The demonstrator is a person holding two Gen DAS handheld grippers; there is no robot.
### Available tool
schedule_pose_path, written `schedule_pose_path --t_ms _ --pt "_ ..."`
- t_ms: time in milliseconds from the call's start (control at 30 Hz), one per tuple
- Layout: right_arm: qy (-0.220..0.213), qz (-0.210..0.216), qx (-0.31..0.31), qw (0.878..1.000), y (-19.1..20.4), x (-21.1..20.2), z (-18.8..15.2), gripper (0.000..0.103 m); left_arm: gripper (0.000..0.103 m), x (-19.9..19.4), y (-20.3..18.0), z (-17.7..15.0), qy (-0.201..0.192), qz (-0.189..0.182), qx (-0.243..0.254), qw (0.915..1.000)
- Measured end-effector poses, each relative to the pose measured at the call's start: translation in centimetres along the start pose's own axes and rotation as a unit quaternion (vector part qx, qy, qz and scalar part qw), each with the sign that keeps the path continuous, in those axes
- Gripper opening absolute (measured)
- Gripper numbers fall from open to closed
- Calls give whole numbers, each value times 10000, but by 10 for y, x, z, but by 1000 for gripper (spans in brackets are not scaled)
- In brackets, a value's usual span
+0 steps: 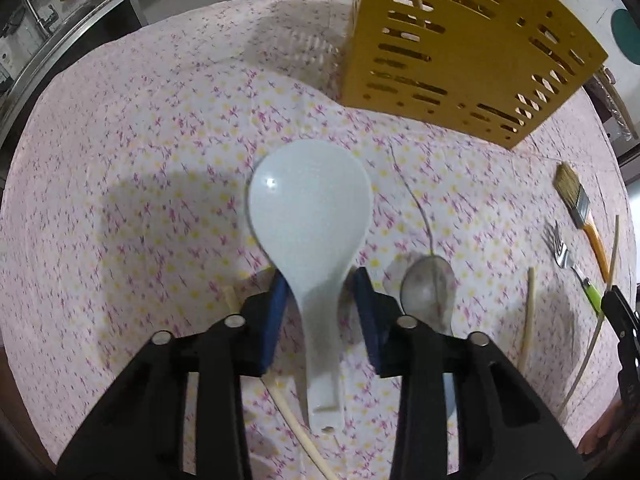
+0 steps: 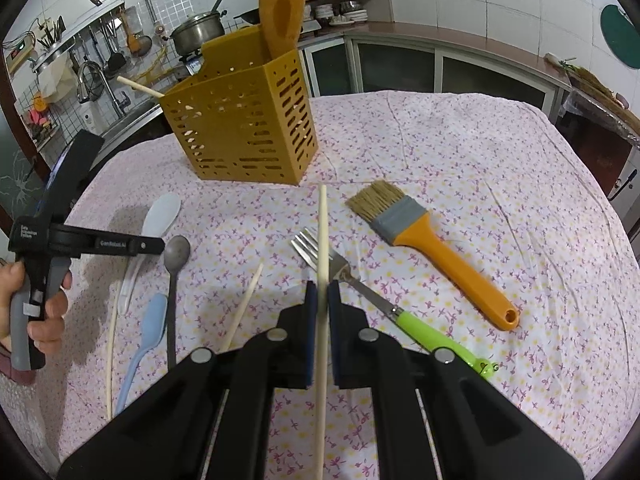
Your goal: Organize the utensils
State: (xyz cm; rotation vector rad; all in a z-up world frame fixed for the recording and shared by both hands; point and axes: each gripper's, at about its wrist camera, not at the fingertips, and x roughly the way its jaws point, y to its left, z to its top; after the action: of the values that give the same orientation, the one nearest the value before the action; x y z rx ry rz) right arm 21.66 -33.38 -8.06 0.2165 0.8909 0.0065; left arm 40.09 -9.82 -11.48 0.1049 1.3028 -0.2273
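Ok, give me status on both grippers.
Left gripper open, straddling white rice paddle. Right gripper shut on chopstick. Yellow holder ahead, path clear.

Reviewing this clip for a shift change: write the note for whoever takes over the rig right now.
Left gripper: jaws astride the white rice paddle's neck, not yet pressing; paddle lies on the cloth.
Right gripper: shut on a wooden chopstick, lifted above the table.
Done: wooden spatula and one chopstick stand in the yellow caddy.
Left on the table: paddle, metal spoon, blue spoon, fork, brush, loose chopsticks.
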Motion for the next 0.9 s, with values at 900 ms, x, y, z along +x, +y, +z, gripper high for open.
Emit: schedule_pose_path --t_ms 900 --pt "-814 68 -9 9967 18 -38 26 6 27 -119 -7 -50 -1985 -487 358 9782"
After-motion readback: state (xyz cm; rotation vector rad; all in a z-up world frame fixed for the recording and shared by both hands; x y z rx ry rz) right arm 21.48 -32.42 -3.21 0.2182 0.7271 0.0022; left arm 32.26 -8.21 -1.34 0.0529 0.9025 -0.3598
